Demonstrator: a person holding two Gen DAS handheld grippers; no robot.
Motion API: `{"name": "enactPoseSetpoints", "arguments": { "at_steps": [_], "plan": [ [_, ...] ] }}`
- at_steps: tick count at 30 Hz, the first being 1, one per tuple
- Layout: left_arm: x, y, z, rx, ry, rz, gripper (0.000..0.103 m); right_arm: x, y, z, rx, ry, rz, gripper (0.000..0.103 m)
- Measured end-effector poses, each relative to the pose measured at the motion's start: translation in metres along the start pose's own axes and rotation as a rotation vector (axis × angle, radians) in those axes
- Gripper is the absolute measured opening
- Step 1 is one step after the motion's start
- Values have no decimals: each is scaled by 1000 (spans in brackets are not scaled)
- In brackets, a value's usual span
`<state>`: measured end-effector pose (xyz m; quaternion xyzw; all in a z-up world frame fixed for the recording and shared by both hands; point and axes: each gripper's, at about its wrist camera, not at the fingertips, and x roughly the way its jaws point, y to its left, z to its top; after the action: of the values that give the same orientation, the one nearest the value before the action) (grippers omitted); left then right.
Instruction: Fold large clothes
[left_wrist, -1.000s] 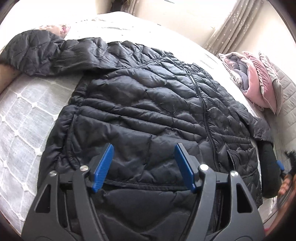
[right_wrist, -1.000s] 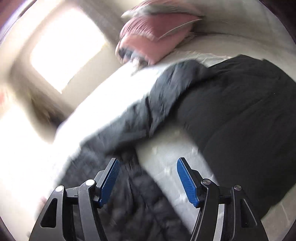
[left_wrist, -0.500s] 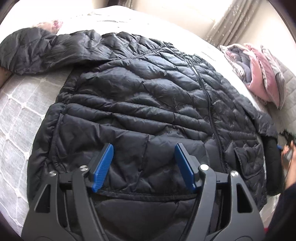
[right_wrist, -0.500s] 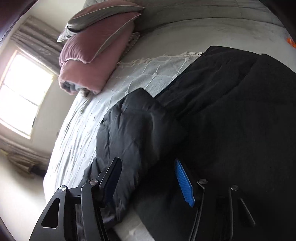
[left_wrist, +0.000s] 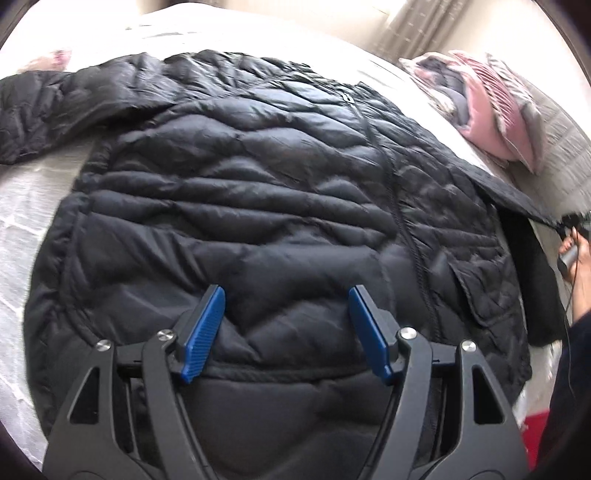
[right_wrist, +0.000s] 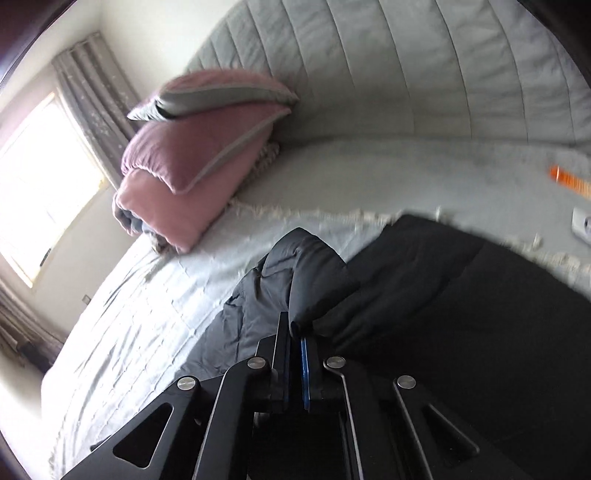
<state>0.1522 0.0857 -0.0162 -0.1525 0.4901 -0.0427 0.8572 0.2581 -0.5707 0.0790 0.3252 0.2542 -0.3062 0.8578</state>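
Note:
A large black quilted puffer jacket (left_wrist: 258, 206) lies spread front-up on the bed, zipper running down its right half, one sleeve stretched out to the far left. My left gripper (left_wrist: 286, 328) is open and empty, hovering over the jacket's lower hem. My right gripper (right_wrist: 294, 339) is shut on the end of the jacket's other sleeve (right_wrist: 310, 280), which it holds lifted off the bed. In the left wrist view that sleeve (left_wrist: 517, 195) is pulled taut toward the right gripper at the right edge.
The bed has a white patterned cover (right_wrist: 155, 306) and a grey padded headboard (right_wrist: 388, 74). Pink and grey pillows (right_wrist: 192, 147) are stacked by the headboard. An orange item (right_wrist: 569, 184) lies at the far right. A window with curtains (right_wrist: 37, 173) is on the left.
My right gripper closed on the sleeve end and lifted it. My left gripper moved slightly forward over the jacket and stayed open.

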Motion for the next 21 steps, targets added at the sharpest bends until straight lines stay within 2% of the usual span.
{"name": "enactPoseSetpoints", "arguments": {
  "at_steps": [3, 5, 8, 13, 17, 19, 21],
  "plan": [
    [-3, -6, -1, 31, 6, -11, 70, -13, 2, 3, -11, 2, 35, 3],
    [-9, 0, 1, 16, -2, -39, 70, -27, 15, -2, -68, -17, 50, 4],
    [-14, 22, 6, -66, -19, -73, 70, -49, 58, -15, -162, -53, 113, 4],
    [-23, 48, 13, -180, -51, -107, 70, -99, 157, -56, -316, -82, 305, 3],
    [-35, 61, 17, -210, -113, -79, 70, -140, 247, -124, -494, -67, 464, 4],
    [-37, 66, 20, -224, -124, -81, 70, -156, 294, -178, -601, -17, 553, 4],
    [-36, 72, 21, -250, -120, -87, 70, -162, 326, -226, -700, 28, 594, 4]
  ]
}}
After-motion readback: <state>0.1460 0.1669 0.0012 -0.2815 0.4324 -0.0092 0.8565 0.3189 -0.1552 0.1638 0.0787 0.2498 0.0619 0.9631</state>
